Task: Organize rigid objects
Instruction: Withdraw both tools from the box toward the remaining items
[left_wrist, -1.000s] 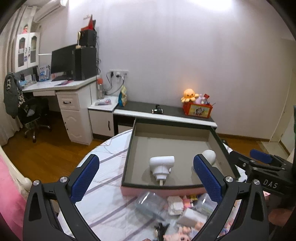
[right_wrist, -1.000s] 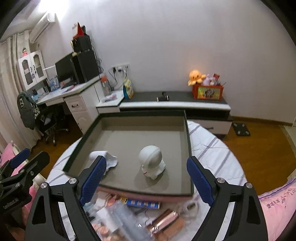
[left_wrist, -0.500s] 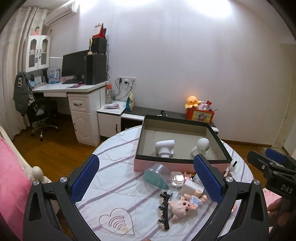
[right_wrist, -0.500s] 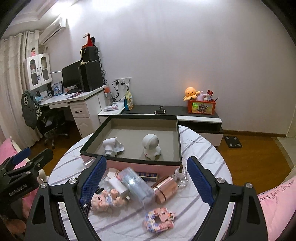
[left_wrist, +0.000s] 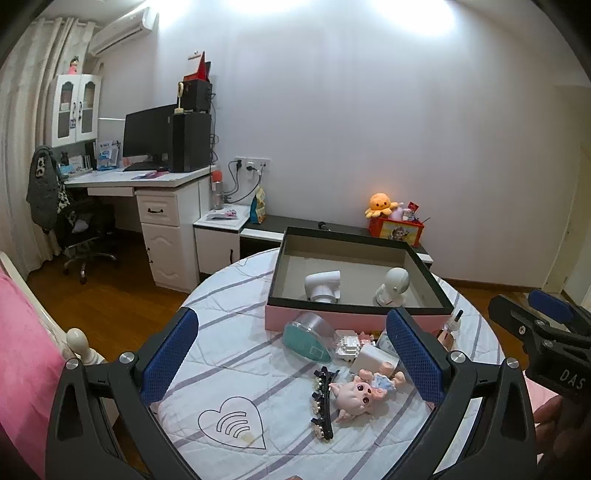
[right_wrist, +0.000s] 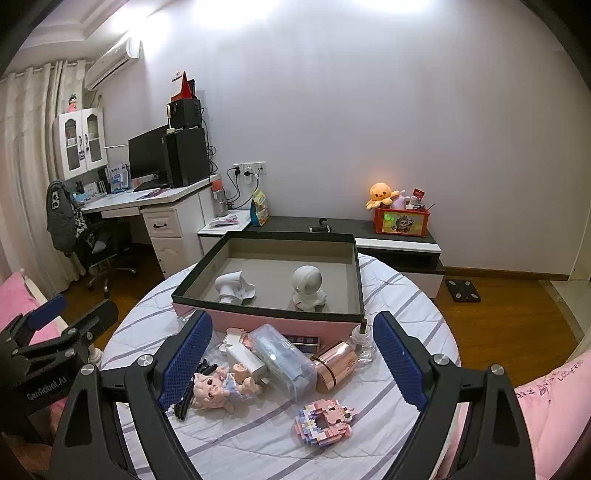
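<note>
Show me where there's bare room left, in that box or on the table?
The box floor is bare behind the hairdryer and the round white figure, and to their right. The tablecloth is free around its heart print. Along the box's pink front, by the doll and the copper jar, it's crowded.
</note>
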